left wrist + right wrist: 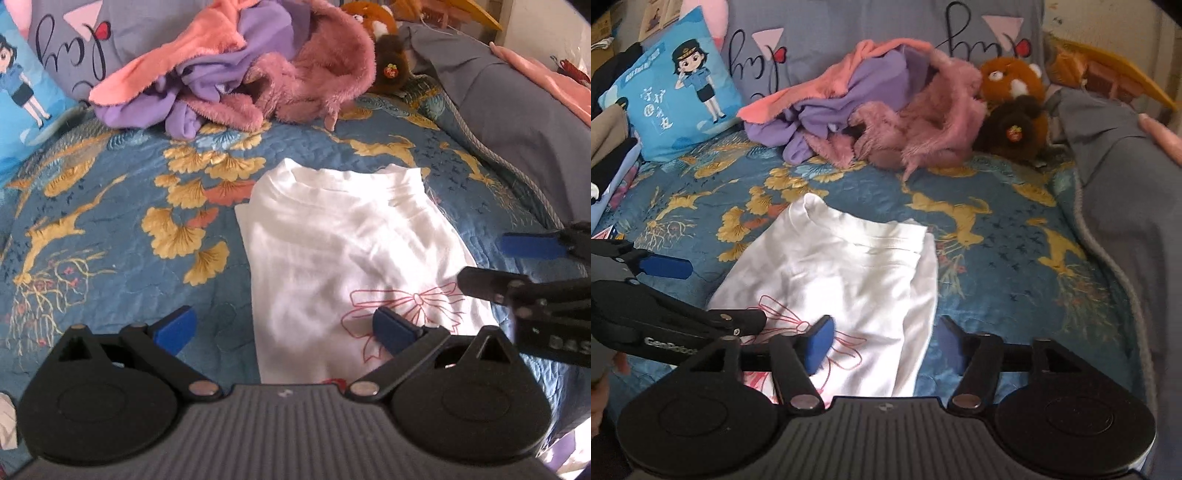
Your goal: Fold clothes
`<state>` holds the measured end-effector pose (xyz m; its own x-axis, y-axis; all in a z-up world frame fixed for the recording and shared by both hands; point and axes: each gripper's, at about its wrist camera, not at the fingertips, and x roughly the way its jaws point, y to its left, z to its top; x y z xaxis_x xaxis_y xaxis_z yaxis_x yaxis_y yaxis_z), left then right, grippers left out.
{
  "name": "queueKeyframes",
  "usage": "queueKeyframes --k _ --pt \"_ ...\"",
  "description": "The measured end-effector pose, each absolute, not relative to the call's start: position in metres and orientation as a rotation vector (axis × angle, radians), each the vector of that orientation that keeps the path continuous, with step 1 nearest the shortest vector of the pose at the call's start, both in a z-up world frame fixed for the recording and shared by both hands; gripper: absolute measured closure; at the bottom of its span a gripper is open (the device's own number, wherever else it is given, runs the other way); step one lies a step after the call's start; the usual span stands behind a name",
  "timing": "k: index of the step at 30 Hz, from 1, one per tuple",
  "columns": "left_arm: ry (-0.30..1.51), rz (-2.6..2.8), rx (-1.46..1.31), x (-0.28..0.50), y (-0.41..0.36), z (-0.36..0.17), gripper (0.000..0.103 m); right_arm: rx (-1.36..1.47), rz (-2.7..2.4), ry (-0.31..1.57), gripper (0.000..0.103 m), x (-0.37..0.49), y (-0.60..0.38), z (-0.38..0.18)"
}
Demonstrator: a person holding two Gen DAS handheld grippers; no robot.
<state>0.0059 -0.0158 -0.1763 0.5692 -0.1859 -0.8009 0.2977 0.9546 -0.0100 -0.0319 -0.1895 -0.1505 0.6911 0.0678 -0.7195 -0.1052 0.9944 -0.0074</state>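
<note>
A white shirt with a pink bow drawing lies flat on the blue flowered quilt, collar at the far end and sides folded in. My left gripper is open over its near left part, one pad above the quilt, the other above the bow print. My right gripper enters from the right, open, above the shirt's right edge. In the right wrist view the shirt lies ahead, and the right gripper is open over its near right edge, holding nothing. The left gripper shows at the left, open.
A heap of pink, purple and fluffy mauve clothes lies at the back of the bed, beside plush toys. A blue cartoon cushion leans at the back left. A grey duvet bulks on the right. Stacked clothes sit at far left.
</note>
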Motion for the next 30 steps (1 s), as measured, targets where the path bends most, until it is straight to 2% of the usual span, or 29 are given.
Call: queueKeyframes --k 7,12,22,30 --pt "0.895 -0.295 0.105 -0.013 -0.007 -0.156 0.0 -0.097 0.052 0.801 0.02 -0.063 -0.184 -0.129" --pt "0.93 -0.307 0.008 -0.03 0.008 -0.148 0.0 -0.129 0.053 0.832 0.02 -0.08 -0.178 -0.13" --pt "0.978 -0.276 0.031 -0.034 0.008 -0.152 0.0 -0.224 0.067 0.854 0.014 -0.093 -0.156 -0.133" --pt "1.014 -0.28 0.05 -0.033 0.004 -0.158 0.0 -0.236 0.106 0.86 0.014 -0.1 -0.144 -0.137"
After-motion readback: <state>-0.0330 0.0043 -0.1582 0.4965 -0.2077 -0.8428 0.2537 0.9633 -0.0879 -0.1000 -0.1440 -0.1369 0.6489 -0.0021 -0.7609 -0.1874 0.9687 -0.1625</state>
